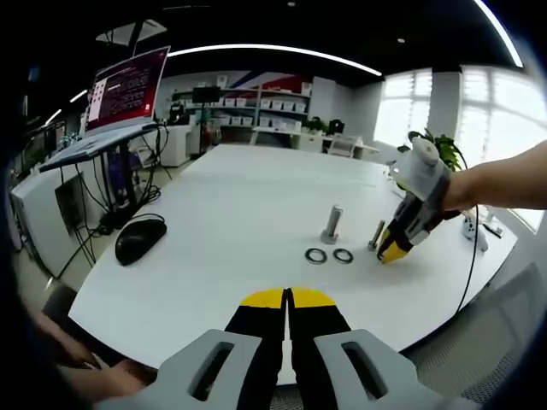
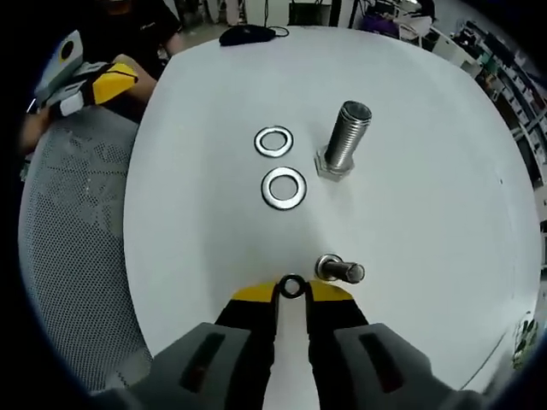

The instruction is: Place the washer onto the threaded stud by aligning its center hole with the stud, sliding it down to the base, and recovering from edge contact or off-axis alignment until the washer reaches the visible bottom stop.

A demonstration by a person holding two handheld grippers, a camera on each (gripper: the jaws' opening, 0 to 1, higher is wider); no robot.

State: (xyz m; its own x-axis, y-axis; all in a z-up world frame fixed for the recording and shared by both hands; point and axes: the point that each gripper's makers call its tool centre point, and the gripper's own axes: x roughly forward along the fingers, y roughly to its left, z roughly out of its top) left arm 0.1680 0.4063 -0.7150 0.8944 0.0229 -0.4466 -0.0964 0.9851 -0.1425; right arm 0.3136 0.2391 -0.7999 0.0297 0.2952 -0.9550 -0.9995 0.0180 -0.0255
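Washer [image 2: 291, 287] small, dark, pinched at tips of right gripper [image 2: 291, 295]; jaws nearly shut on it, low over white table [image 2: 427, 171]. Big upright stud [image 2: 344, 141] stands ahead, bit to right of gripper. Two bigger washers [image 2: 284, 187] lie flat ahead, left of stud. Small bolt [image 2: 339, 271] lies just right of tips. Left gripper [image 1: 287, 301] waits at near table edge, jaws shut, holding nothing. Step looks like carry. Next: lift washer over stud top, line up hole, lower straight.

Shiny metal washers [image 2: 283, 188], threaded steel stud [image 2: 346, 137], smooth matt white table [image 2: 427, 222]
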